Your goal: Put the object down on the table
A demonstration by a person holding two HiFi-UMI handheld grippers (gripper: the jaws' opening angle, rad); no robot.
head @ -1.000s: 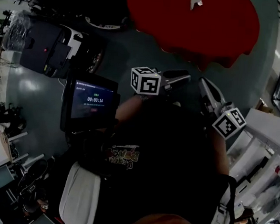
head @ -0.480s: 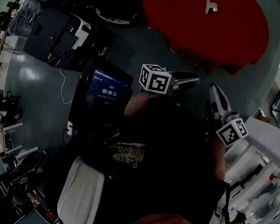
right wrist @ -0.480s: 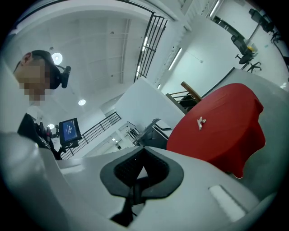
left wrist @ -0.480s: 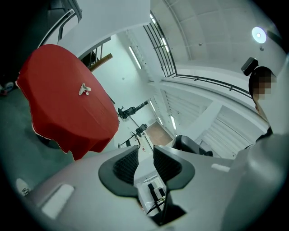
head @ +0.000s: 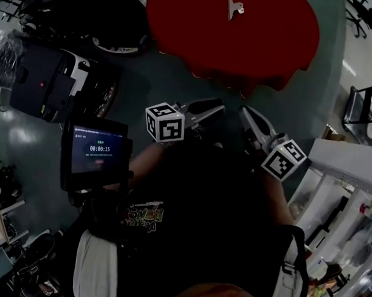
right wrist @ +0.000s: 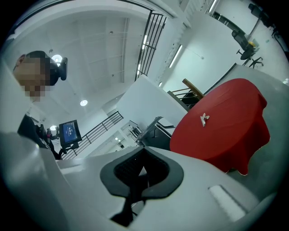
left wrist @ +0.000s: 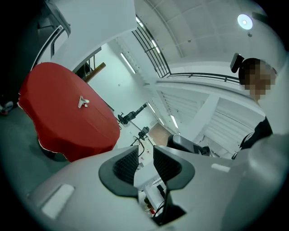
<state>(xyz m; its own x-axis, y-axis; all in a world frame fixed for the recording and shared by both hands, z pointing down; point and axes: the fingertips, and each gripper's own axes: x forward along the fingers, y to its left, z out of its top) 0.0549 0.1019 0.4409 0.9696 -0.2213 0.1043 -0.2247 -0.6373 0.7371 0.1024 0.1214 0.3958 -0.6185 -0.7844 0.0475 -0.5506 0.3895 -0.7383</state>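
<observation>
A small silvery metal clip (head: 234,8) lies on the round red-clothed table (head: 244,47), far ahead of both grippers. It also shows as the clip (left wrist: 83,102) on the table (left wrist: 67,126) in the left gripper view, and as the clip (right wrist: 204,118) on the table (right wrist: 226,131) in the right gripper view. My left gripper (head: 218,105) is held near my chest, its jaws slightly apart (left wrist: 145,161) with nothing between them. My right gripper (head: 244,111) is beside it, shut (right wrist: 143,170) and empty.
A small screen with a running timer (head: 97,152) hangs at my left. A dark machine on a cart (head: 48,81) stands on the floor further left. White shelving (head: 347,200) and a chair frame (head: 360,112) are on the right. Grey floor separates me from the table.
The head view has swung, so the table and both grippers sit further left in the picture. Both grippers stay in front of my chest, pointing at the table.
</observation>
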